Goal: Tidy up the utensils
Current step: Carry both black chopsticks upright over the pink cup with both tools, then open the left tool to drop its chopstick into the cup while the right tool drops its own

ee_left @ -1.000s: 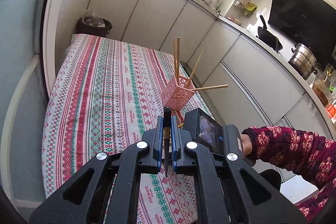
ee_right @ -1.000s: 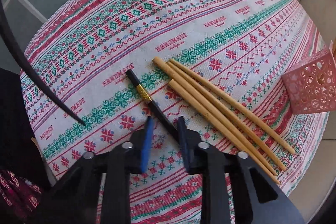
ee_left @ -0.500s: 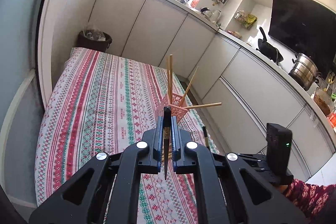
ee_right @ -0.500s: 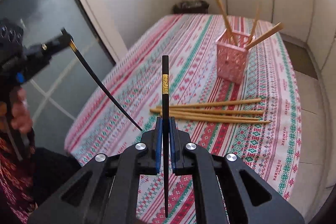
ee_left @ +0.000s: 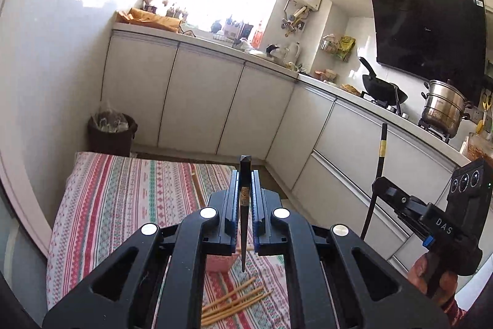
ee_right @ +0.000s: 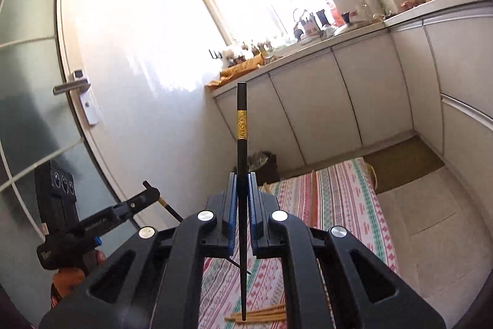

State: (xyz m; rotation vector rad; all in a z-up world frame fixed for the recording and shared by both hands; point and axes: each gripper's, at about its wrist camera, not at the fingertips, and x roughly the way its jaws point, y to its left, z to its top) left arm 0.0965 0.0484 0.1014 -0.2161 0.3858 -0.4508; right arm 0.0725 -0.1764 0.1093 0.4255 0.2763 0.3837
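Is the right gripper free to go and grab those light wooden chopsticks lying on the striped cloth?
Probably not yet. The right gripper is shut on a black chopstick and held high above the wooden chopsticks; nothing blocks the path, but its jaws are occupied.

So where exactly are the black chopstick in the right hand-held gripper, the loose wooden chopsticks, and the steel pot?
black chopstick [ee_right: 241,125], right wrist view, on its gold band.
wooden chopsticks [ee_left: 234,302], left wrist view, middle of the bundle on the cloth.
steel pot [ee_left: 443,110], left wrist view, on its side wall.

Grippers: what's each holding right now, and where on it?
Left gripper: black chopstick, gripped near its thick end. Right gripper: second black chopstick, gripped mid-shaft.
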